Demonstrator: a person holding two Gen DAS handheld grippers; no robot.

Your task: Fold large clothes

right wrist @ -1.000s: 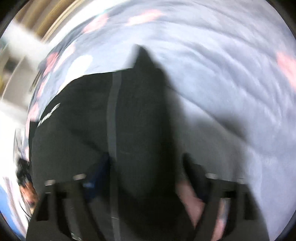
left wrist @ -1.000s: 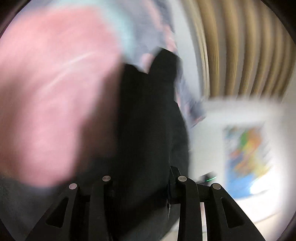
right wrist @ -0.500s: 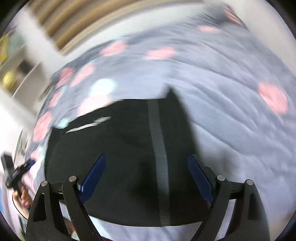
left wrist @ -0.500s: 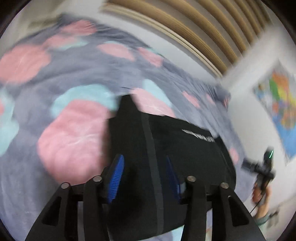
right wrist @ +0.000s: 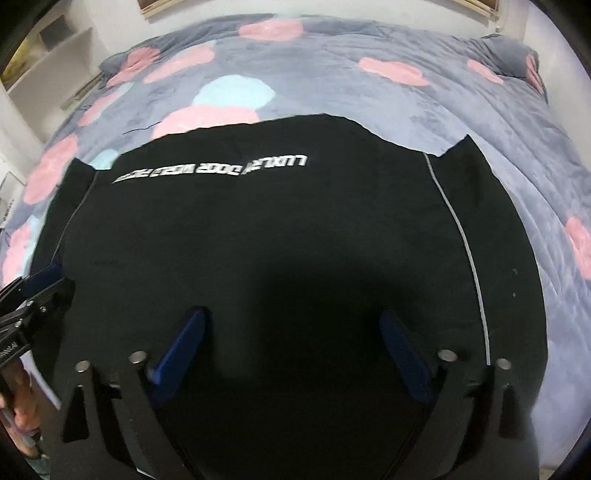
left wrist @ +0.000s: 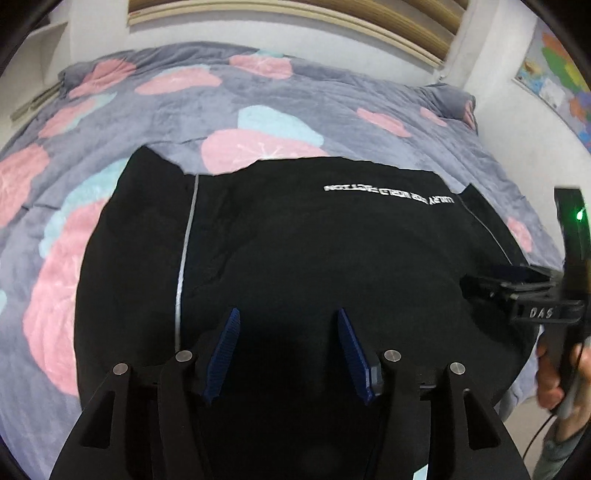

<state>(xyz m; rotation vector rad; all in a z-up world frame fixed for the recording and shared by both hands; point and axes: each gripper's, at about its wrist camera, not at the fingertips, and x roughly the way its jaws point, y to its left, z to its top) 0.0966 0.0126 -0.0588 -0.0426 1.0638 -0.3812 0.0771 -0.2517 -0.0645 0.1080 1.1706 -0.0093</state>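
A large black garment (left wrist: pixel 314 251) lies spread flat on the bed, with white lettering (left wrist: pixel 388 194) across it and thin grey piping (left wrist: pixel 184 251) near each side. My left gripper (left wrist: pixel 288 317) hovers over its near part. The jaws are opening and nothing is between the blue pads (left wrist: pixel 225 354). In the right wrist view the same garment (right wrist: pixel 277 229) fills the middle. My right gripper (right wrist: pixel 291 317) hangs above it, jaws wide and still opening, holding nothing. Each gripper shows at the edge of the other's view: the right gripper (left wrist: pixel 517 291) and the left gripper (right wrist: pixel 33 295).
The grey bedspread (left wrist: pixel 184 107) with pink and pale blue blotches surrounds the garment. A white wall with wooden slats (left wrist: pixel 369 11) stands behind the bed, a coloured map (left wrist: pixel 554 74) hangs at the right, and white shelves (right wrist: pixel 48 44) stand at the left. A hand (left wrist: pixel 554 373) grips the right handle.
The left jaws, shut on black cloth a second ago, have parted and the right jaws have widened. Both grippers rose and drew back, and the garment now lies flat in full view.
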